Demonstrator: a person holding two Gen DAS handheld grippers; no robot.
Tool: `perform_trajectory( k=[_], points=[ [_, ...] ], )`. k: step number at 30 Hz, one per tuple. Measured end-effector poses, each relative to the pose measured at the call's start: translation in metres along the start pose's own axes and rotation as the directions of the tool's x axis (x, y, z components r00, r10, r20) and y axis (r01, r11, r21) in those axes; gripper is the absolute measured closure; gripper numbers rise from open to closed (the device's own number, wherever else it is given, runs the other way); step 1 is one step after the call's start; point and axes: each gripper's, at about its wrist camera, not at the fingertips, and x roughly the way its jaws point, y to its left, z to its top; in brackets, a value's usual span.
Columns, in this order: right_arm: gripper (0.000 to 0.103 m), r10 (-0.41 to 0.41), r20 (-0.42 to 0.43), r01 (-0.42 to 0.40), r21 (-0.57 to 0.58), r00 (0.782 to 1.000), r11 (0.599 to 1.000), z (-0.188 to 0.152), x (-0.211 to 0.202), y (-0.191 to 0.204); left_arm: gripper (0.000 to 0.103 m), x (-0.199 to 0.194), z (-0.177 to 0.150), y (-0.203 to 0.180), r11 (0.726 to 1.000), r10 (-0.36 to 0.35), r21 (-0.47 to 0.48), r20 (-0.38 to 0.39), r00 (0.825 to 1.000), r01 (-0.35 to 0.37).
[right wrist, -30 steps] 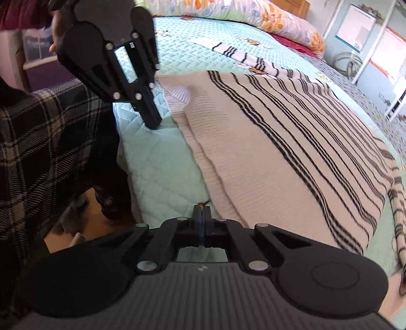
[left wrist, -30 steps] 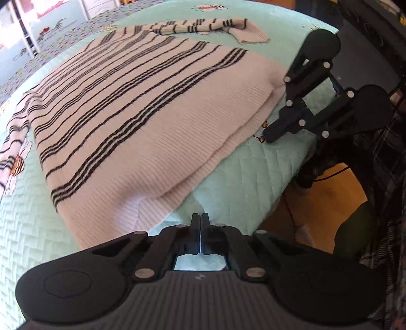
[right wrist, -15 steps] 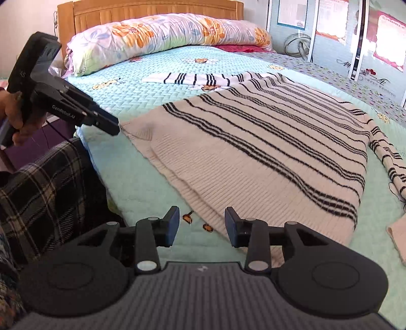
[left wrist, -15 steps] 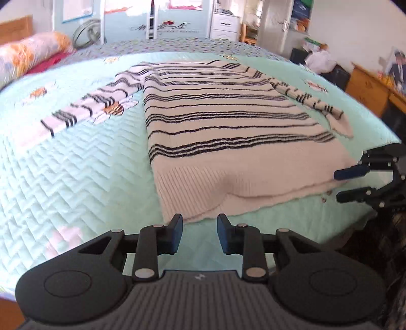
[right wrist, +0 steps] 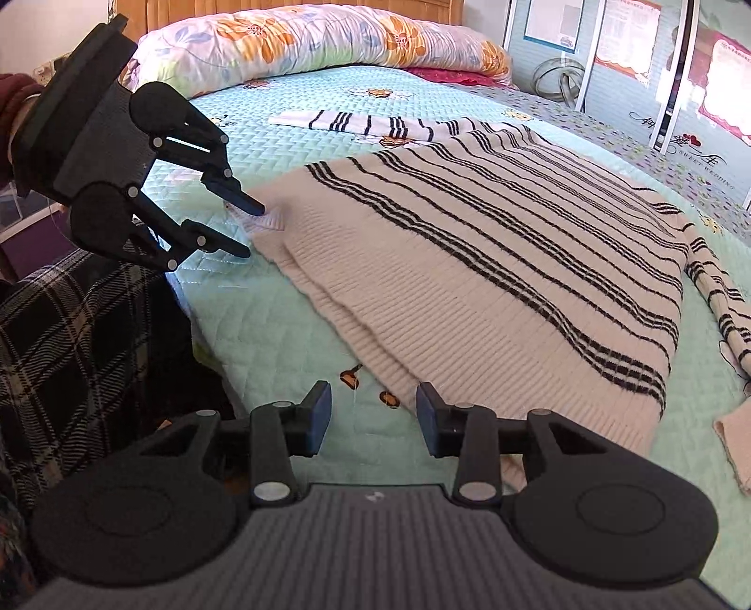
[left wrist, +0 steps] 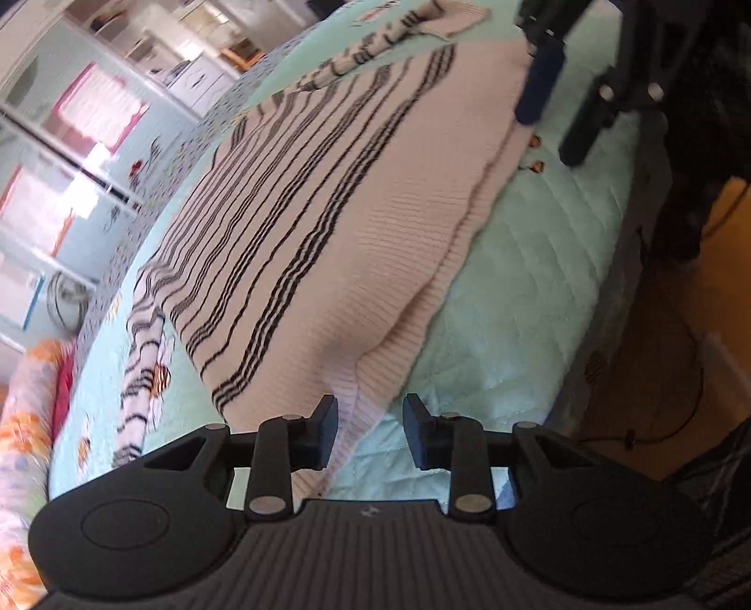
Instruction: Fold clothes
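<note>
Quilted bed (right wrist: 263, 338), striped sweater (right wrist: 493, 263) spread flat; left tongs (left wrist: 370, 429), right tongs (right wrist: 373, 410) agape, empty

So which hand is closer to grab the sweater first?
Probably the left. The left gripper is open right at the sweater hem corner, one finger touching the knit. The right gripper is open too, but over bare bedspread beside the hem.

Teal quilt (right wrist: 263, 324) covers the frame's middle. Floral pillow (right wrist: 328, 42) at top, plaid fabric (right wrist: 70, 338) lower left.
</note>
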Motion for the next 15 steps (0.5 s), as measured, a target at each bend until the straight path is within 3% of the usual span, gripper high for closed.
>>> perform_trajectory(
  k=[3, 5, 7, 11, 15],
  points=[
    [0.061, -0.001, 0.005, 0.001, -0.002, 1.000, 1.000, -0.001, 0.000, 0.001, 0.070, 0.001, -0.001, -0.011, 0.990, 0.057, 0.126, 0.012, 0.998, -0.058],
    [0.060, -0.003, 0.006, 0.003, -0.002, 1.000, 1.000, -0.003, -0.001, 0.001, 0.072, -0.001, -0.005, -0.022, 0.970, 0.090, 0.223, 0.036, 0.995, -0.096],
    [0.060, -0.006, 0.007, 0.006, 0.001, 1.000, 1.000, -0.004, -0.001, 0.000, 0.081, -0.003, -0.007, -0.025, 0.961, 0.093, 0.259, 0.044, 0.995, -0.101],
    [0.058, -0.007, 0.009, 0.007, 0.017, 1.000, 1.000, -0.007, -0.002, -0.002, 0.084, -0.006, -0.013, -0.027, 0.946, 0.087, 0.309, 0.053, 0.995, -0.100],
    [0.056, -0.010, 0.012, 0.009, 0.018, 1.000, 1.000, -0.008, -0.002, -0.001, 0.103, -0.008, -0.019, -0.029, 0.928, 0.081, 0.359, 0.061, 0.995, -0.098]
  ],
)
